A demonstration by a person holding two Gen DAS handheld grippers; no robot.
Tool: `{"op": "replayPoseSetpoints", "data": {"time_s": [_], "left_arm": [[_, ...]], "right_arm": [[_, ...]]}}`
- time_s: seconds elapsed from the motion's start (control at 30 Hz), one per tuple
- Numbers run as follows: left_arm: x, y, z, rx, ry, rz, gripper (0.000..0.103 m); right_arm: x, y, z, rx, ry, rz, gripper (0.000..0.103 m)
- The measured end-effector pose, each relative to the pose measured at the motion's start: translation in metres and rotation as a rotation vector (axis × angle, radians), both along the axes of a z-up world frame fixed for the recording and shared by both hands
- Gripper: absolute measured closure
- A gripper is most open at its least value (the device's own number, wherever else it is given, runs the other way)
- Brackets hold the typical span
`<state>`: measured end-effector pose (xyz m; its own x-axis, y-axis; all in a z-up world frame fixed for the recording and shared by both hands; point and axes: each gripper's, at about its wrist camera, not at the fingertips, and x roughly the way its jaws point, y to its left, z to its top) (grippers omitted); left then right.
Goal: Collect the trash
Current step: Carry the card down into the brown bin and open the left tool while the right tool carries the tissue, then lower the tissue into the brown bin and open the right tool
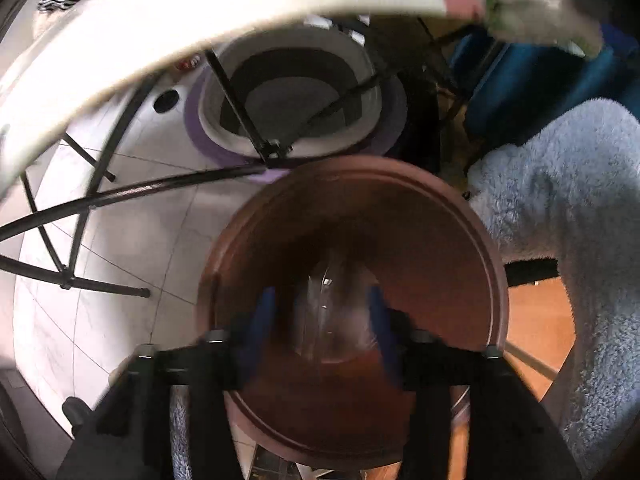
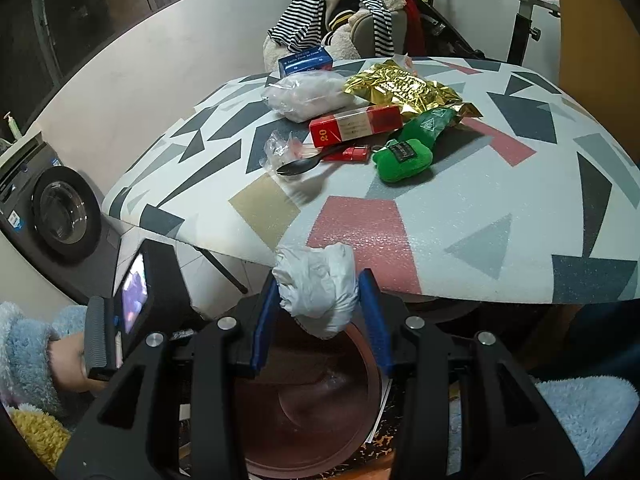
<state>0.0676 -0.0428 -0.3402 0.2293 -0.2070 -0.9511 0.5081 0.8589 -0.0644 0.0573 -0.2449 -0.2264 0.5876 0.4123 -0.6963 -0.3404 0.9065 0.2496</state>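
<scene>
A brown round bin (image 1: 432, 256) fills the left wrist view below the table edge. My left gripper (image 1: 324, 316) hangs over its mouth with the blue fingers apart; a blurred clear plastic piece (image 1: 324, 300) shows between them, and I cannot tell if it is gripped. My right gripper (image 2: 318, 308) is shut on a crumpled white wrapper (image 2: 316, 284), held above the same bin (image 2: 312, 416) at the table's front edge. More trash lies on the table: a gold foil bag (image 2: 400, 84), a red box (image 2: 354, 124), a clear plastic bag (image 2: 304, 96) and a black spoon (image 2: 300, 164).
The patterned table (image 2: 460, 220) also carries a green plush toy (image 2: 404, 158) and a blue box (image 2: 306, 60). A washing machine (image 2: 56, 208) stands at the left. A white and purple tub (image 1: 292, 100) and black metal legs (image 1: 120, 196) are beside the bin.
</scene>
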Motion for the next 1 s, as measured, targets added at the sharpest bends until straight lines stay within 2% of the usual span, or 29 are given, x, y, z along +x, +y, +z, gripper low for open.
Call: {"op": "replayPoseSetpoints", "data": {"time_s": [0.03, 0.1, 0.33, 0.53, 0.67, 0.77, 1.0], "left_arm": [[-0.001, 0.005, 0.009, -0.013, -0.017, 0.016, 0.046], [-0.001, 0.011, 0.021, -0.025, -0.031, 0.045, 0.033], [-0.018, 0.056, 0.084, -0.123, -0.176, 0.189, 0.024], [-0.038, 0.091, 0.122, -0.193, -0.311, 0.318, 0.019], [-0.053, 0.101, 0.133, -0.218, -0.389, 0.377, 0.016], [-0.057, 0.109, 0.137, -0.201, -0.423, 0.425, 0.016], [-0.058, 0.122, 0.127, -0.204, -0.41, 0.467, 0.016]], "right_arm": [[-0.001, 0.001, 0.0, -0.002, 0.0, 0.005, 0.061], [-0.002, 0.007, -0.001, -0.017, 0.003, 0.025, 0.061], [-0.01, 0.036, -0.009, -0.069, 0.015, 0.153, 0.061], [-0.001, 0.056, -0.037, -0.101, 0.11, 0.186, 0.061], [0.006, 0.069, -0.058, -0.181, 0.18, 0.189, 0.061], [0.01, 0.078, -0.075, -0.237, 0.239, 0.19, 0.061], [0.014, 0.091, -0.095, -0.308, 0.295, 0.204, 0.061]]}}
